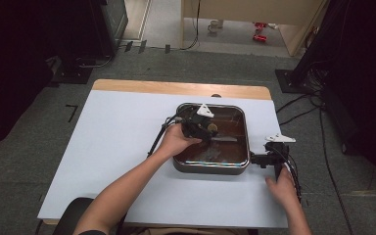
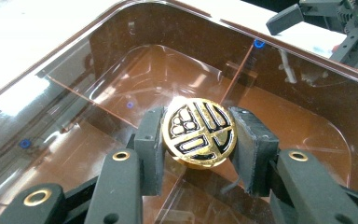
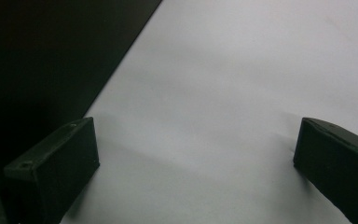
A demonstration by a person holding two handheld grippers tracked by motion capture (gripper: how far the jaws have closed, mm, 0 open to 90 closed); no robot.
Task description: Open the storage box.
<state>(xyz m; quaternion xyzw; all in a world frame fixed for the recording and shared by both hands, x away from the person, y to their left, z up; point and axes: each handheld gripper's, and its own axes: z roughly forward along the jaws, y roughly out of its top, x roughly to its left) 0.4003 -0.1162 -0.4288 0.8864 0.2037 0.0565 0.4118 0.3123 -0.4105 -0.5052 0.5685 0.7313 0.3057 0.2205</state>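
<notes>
So the gold medallion (image 2: 198,132), a round disc with a black pattern on its face, sits right between the fingers (image 2: 150,142) of the left gripper (image 2: 200,140). In the left gripper view both pads press on its rim from either side, one at the left edge and one at the right, and the disc stands on edge with its patterned face toward the camera. The fingers are closed in on it, holding it, and nothing else is between them.

All of this is inside the brown tray (image 1: 247,134), a square pan with rounded corners and a shiny, see-through brown bottom. From the high view the left gripper (image 1: 210,131) reaches down into the middle of the tray, with the hand (image 1: 176,141) over its left rim. I can't tell if the disc touches the tray floor or hangs just above it. Apart from the disc I can't make out anything else in there, just reflections.

The right gripper (image 1: 254,159) lies on the table (image 1: 117,147) just beside the tray's right rim. In its own view the fingers (image 3: 56,163) stand wide apart, with bare white table surface between them and nothing gripped.
</notes>
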